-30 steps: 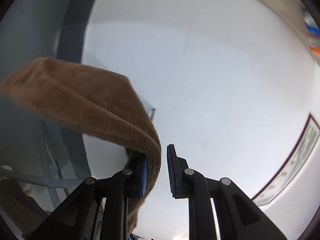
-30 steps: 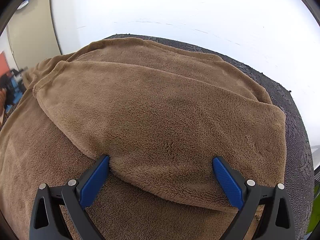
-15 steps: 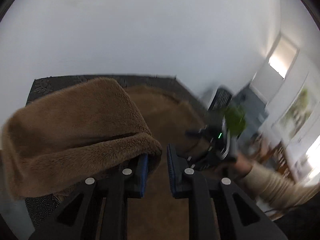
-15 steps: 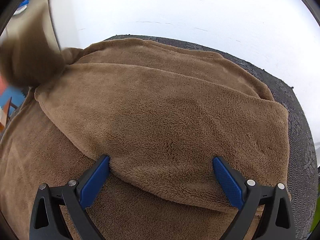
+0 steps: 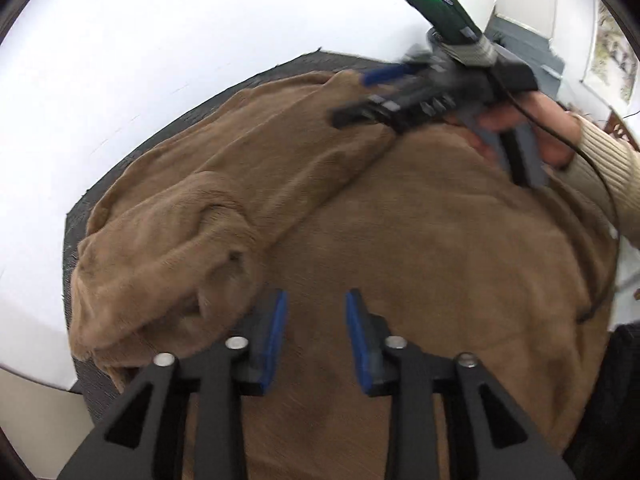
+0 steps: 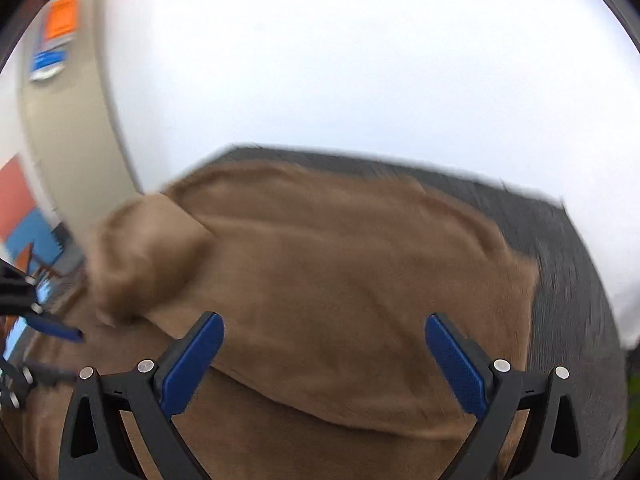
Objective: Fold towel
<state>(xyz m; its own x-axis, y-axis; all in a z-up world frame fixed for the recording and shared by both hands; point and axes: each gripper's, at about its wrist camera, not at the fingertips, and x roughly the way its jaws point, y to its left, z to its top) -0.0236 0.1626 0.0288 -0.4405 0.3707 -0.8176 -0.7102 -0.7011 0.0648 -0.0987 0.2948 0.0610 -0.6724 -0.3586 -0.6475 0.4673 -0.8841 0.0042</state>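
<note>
White wall behind, dark mat (image 5: 100,396) below — the towel (image 5: 420,264) is spread on it, a folded flap (image 5: 192,248) bunched just left of the left gripper (image 5: 314,338). Nothing is held: its jaws are parted, empty. The right gripper (image 6: 324,364) is spread wide above the flap's edge. A fold seems just laid down — smoothing is called for next.

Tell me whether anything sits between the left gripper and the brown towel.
Nothing visible does. The left gripper hangs open directly over the towel, with only bare brown cloth between and ahead of its fingers. The right gripper is farther off, over the folded flap, not in the path.
</note>
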